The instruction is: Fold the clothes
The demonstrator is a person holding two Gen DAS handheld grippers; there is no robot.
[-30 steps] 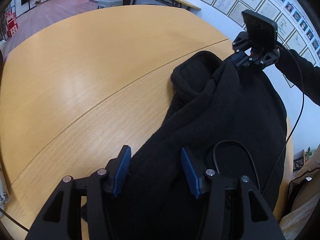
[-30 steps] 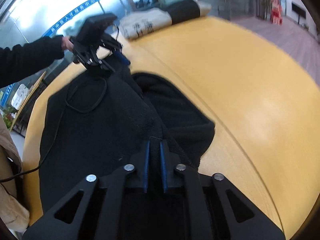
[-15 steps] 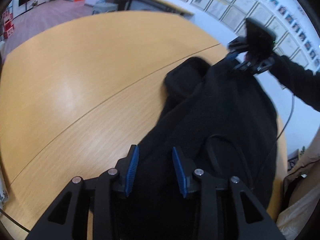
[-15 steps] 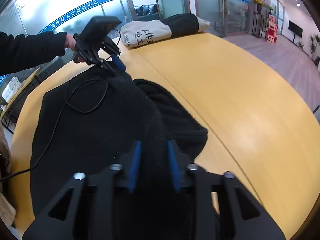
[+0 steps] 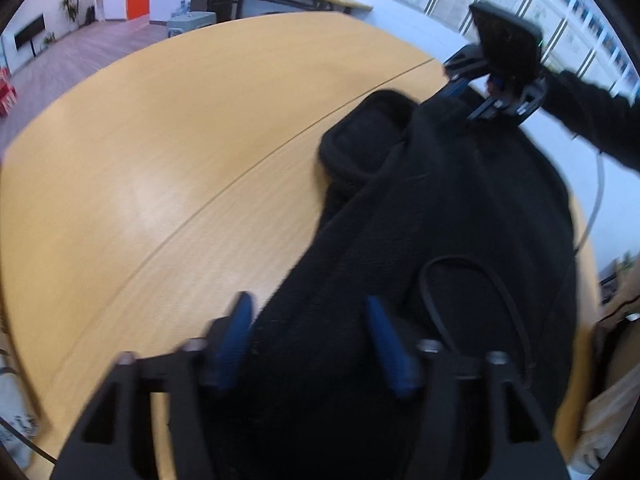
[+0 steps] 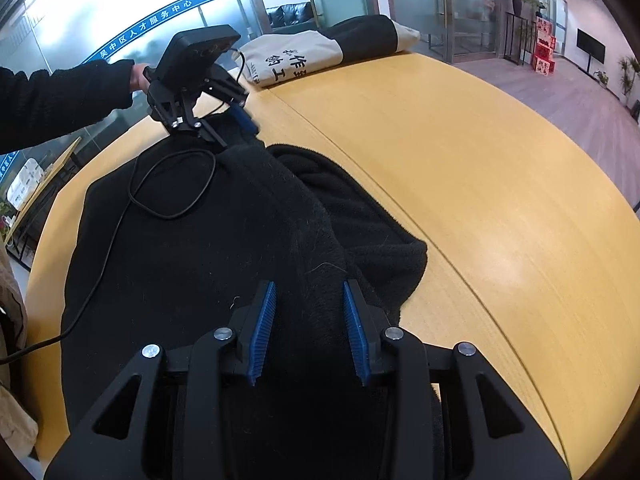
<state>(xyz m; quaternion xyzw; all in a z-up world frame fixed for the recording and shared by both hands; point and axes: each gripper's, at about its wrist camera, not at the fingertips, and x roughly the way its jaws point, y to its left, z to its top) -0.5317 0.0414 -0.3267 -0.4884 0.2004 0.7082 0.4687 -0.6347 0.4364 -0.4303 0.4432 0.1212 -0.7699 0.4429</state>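
Note:
A black fleece garment point(image 5: 460, 200) point(image 6: 180, 280) lies on the wooden table point(image 5: 160, 140) with a raised fold running between my two grippers. At the near end in the left wrist view, my left gripper point(image 5: 308, 302) hangs over the fleece with its jaws opening; fabric lies between the blue pads, which do not press it. The right wrist view shows the left gripper point(image 6: 230, 132) at the fold's far end. My right gripper point(image 6: 308, 286) straddles the ridge of the fold, pads apart, fabric between them. It appears far off as right gripper point(image 5: 464, 100).
A black cable point(image 6: 172, 184) loops across the fleece and trails off the table's near side. A folded beige and black cloth with printed characters point(image 6: 320, 52) lies at the table's far end. A dark sleeve point(image 6: 52, 96) holds the left gripper. Bare wood point(image 6: 500, 160) spreads to the right.
The right jaws, pinched shut on the fold a second ago, now stand apart around it. The left jaws narrowed, then spread wide again. The fold lies lower on the table.

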